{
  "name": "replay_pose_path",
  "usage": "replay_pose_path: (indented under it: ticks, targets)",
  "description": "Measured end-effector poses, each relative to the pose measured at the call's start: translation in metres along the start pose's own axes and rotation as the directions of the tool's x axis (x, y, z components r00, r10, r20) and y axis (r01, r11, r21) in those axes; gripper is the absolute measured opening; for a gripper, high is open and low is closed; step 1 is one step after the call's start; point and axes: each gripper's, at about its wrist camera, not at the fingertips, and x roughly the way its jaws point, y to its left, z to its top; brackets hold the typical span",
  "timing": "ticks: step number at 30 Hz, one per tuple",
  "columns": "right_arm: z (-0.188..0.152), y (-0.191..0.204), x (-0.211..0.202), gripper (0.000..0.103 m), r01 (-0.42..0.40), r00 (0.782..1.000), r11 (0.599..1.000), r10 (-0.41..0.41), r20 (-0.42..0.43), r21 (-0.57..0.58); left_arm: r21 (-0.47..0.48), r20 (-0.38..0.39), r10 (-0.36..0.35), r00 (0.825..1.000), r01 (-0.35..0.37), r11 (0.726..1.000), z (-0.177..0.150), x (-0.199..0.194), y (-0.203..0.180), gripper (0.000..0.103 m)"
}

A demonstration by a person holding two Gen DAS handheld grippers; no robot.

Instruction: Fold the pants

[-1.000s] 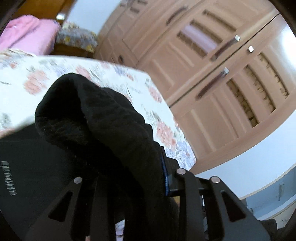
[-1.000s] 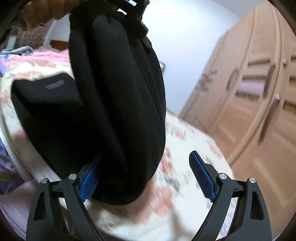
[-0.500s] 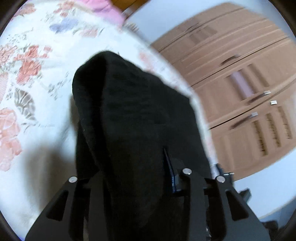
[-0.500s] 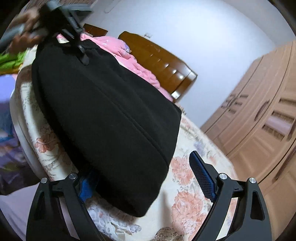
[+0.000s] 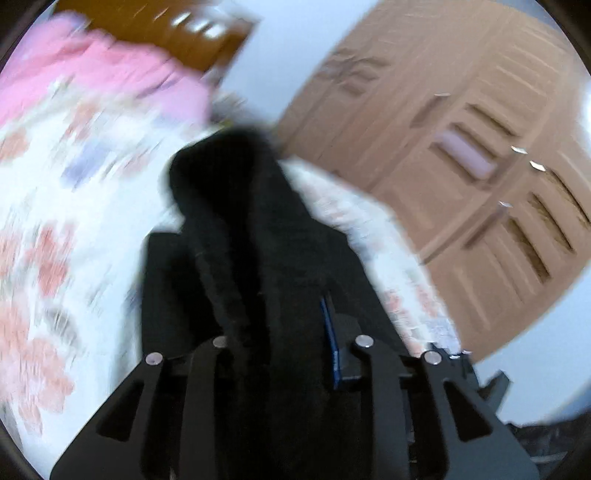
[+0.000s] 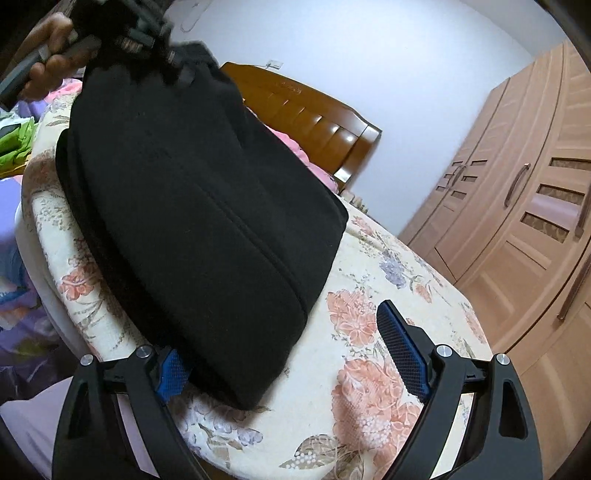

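Black pants [image 6: 207,221], folded into a thick slab, lie slanted across the round table with a floral cloth [image 6: 388,295]. Their far end is lifted by my left gripper [image 6: 122,33], which a hand [image 6: 48,62] holds at the top left. In the blurred left wrist view, the left gripper [image 5: 273,332] is shut on a bunched fold of the pants [image 5: 258,258]. Only its right blue pad [image 5: 330,339] shows. My right gripper [image 6: 288,354] stands open at the table's near edge. The pants' near corner rests between its pads, covering part of the left one [image 6: 171,373], and neither presses.
A wooden wardrobe [image 6: 517,221] fills the right side. Behind the table stands a bed with a brown headboard [image 6: 306,118] and pink bedding [image 5: 110,74]. A green cloth [image 6: 14,144] and purple bedding [image 6: 14,314] lie to the left, off the table.
The pants hung upright close to the right gripper; now they lie stretched over the table. My left gripper carried their end away and down. The right gripper stayed open.
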Motion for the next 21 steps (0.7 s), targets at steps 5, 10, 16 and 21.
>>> replay_pose_path:
  ticks: [5,10,16,21]
  targets:
    - [-0.006,-0.002,-0.013,0.086,-0.087,0.996,0.996,0.087,0.003,-0.015,-0.259,0.093,-0.127,0.988,0.147,0.955,-0.038,-0.005,0.069,0.053]
    - [-0.025,-0.033,-0.045,0.086,-0.384,0.922,0.921,0.380,0.073,0.068,-0.210,0.300,0.168,0.939,-0.106,0.972,-0.056,-0.082,0.032,0.090]
    - [0.009,-0.099,-0.014,0.087,-0.603,0.795,0.720,0.579,0.180,0.345,0.055,0.268,0.062,0.961,-0.080,0.995,-0.071,-0.079,-0.060,0.097]
    - [0.071,-0.120,0.084,0.087,-0.712,0.628,0.455,0.753,0.195,0.535,0.246,0.115,0.140,0.983,-0.165,0.955,-0.080,0.002,-0.113,0.097]
